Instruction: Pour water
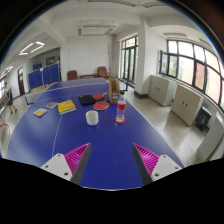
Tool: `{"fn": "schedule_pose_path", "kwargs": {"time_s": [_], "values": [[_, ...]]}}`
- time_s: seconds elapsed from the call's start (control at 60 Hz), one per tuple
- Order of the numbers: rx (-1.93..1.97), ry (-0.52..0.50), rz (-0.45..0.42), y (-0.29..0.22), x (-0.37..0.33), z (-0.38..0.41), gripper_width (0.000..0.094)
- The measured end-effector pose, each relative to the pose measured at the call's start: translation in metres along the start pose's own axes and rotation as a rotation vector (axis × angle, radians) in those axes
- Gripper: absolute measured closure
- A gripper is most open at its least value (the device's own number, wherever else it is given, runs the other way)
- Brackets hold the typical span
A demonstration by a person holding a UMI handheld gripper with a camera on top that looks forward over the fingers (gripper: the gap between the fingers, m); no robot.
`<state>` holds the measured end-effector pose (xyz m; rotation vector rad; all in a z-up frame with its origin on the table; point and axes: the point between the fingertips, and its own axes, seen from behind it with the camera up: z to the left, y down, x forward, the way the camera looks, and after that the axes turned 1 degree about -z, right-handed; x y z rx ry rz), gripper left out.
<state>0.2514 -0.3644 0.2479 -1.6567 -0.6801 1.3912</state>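
Observation:
A clear water bottle with a red label and red cap stands upright on the blue table, well beyond my fingers. A white cup stands to its left, a short gap between them. My gripper is open and empty, its two pink-padded fingers spread wide over bare blue table near the front edge. Nothing lies between the fingers.
Farther back on the table lie a yellow flat object, a red round object, a dark object and a small card. Chairs stand at the far end. Cabinets line the windowed right wall.

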Motion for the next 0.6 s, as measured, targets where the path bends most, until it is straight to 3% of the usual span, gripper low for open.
{"fn": "schedule_pose_path", "kwargs": {"time_s": [0.217,0.6], "values": [[-0.071,0.005,-0.031,0.019,-0.107,-0.001,0.0084],[-0.068,0.027,-0.072,0.023,-0.142,-0.009,0.0084]]}}
